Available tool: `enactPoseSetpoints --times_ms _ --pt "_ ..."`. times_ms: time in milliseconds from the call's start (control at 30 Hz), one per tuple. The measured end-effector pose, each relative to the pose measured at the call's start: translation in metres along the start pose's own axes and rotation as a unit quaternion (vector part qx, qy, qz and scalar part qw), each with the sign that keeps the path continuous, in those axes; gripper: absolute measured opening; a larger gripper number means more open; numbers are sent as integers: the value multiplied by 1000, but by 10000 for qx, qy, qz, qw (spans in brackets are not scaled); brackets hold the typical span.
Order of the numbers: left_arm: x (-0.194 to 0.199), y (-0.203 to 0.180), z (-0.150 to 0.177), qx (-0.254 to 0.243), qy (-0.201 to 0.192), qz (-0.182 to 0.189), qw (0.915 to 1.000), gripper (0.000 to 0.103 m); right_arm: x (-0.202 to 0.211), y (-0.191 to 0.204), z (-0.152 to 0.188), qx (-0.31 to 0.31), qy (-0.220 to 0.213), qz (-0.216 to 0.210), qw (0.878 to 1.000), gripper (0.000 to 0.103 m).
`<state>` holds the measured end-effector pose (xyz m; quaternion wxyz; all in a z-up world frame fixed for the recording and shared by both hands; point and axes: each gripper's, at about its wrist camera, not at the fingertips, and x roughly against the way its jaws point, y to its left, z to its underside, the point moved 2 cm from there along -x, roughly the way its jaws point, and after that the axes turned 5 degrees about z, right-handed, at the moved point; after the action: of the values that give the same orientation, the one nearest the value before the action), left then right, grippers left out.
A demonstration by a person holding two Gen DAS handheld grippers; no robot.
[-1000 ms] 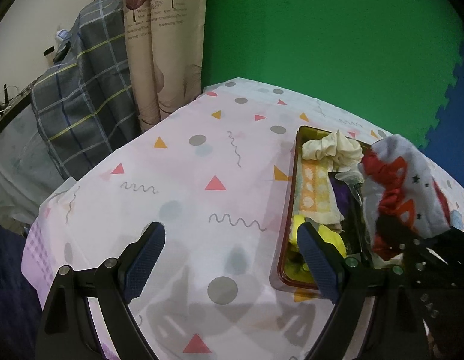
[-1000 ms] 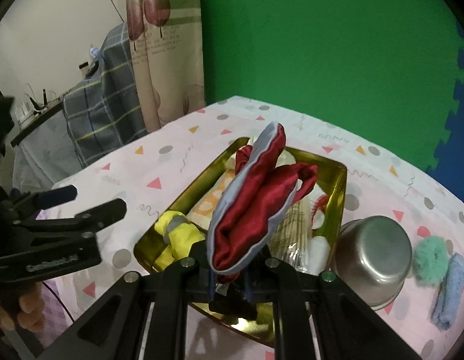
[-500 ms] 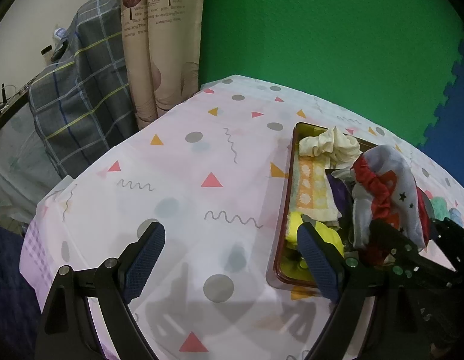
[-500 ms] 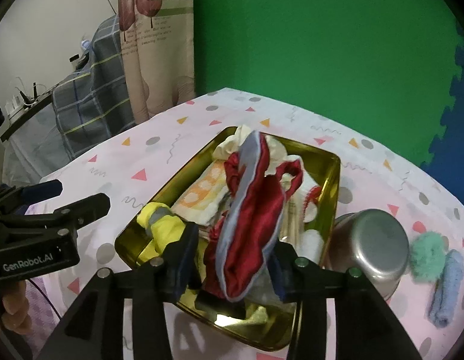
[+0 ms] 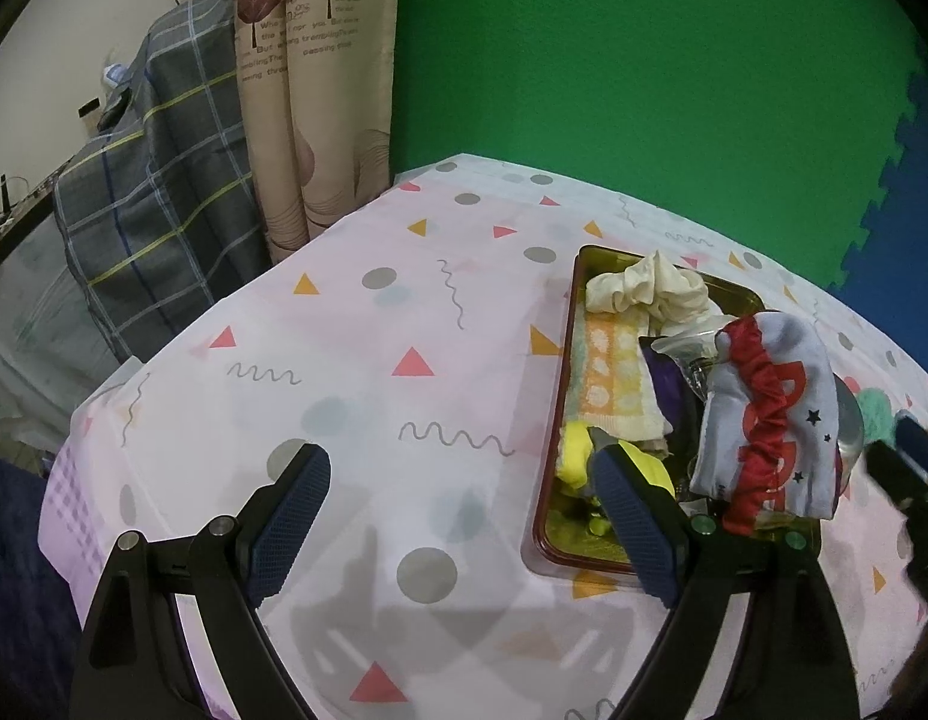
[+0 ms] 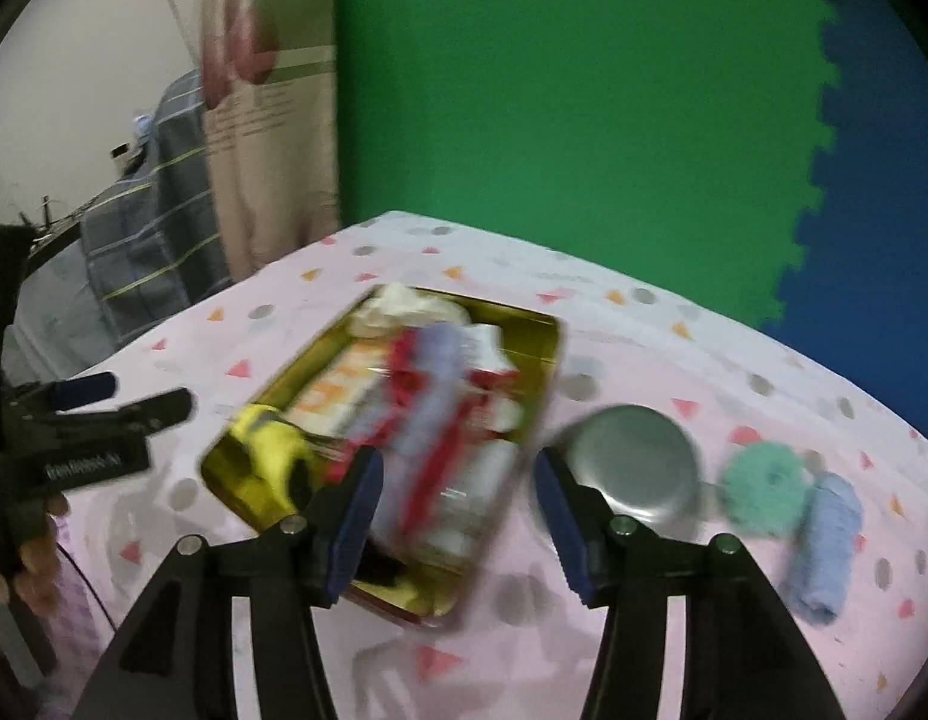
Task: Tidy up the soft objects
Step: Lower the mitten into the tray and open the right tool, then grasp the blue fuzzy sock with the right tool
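A gold tray on the patterned tablecloth holds several soft items. A red and light blue cloth stands on top of the pile, with a cream scrunchie, an orange dotted towel and a yellow item beside it. My right gripper is open and empty just in front of the tray; its view is blurred. My left gripper is open and empty over the table, left of the tray.
A steel bowl stands right of the tray. A teal pom-pom and a rolled blue cloth lie further right. A plaid-covered object and a curtain stand past the table's left edge.
My right gripper has opened, let go of the red and blue cloth onto the tray pile, and drawn back. The left gripper has stayed nearly still.
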<state>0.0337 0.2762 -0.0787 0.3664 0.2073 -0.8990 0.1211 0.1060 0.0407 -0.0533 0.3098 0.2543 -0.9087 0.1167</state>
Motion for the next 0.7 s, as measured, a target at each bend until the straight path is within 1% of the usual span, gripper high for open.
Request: enactPoseSetpoints --times_ms 67,233,367,467,567,700 --pt "1 -2 0 -32 2 -14 10000 88 4 -22 6 -133 23 190 9997 54" --pt "4 -9 1 -99 -61 38 9999 88 11 -95 22 -638 137 774 9949 55" --pt "7 -17 1 -232 -121 76 9996 88 4 -155 38 -1072 344 1289 9852 57" --pt "10 -23 1 -329 -187 129 9992 88 -6 -186 51 -1276 517 1519 9787 57" --pt "13 -30 1 -452 -252 187 9985 88 -19 -202 59 -1372 658 1615 9751 57" --pt "19 -41 0 -600 -334 257 9973 88 -42 -214 64 -1402 814 1715 9717 57"
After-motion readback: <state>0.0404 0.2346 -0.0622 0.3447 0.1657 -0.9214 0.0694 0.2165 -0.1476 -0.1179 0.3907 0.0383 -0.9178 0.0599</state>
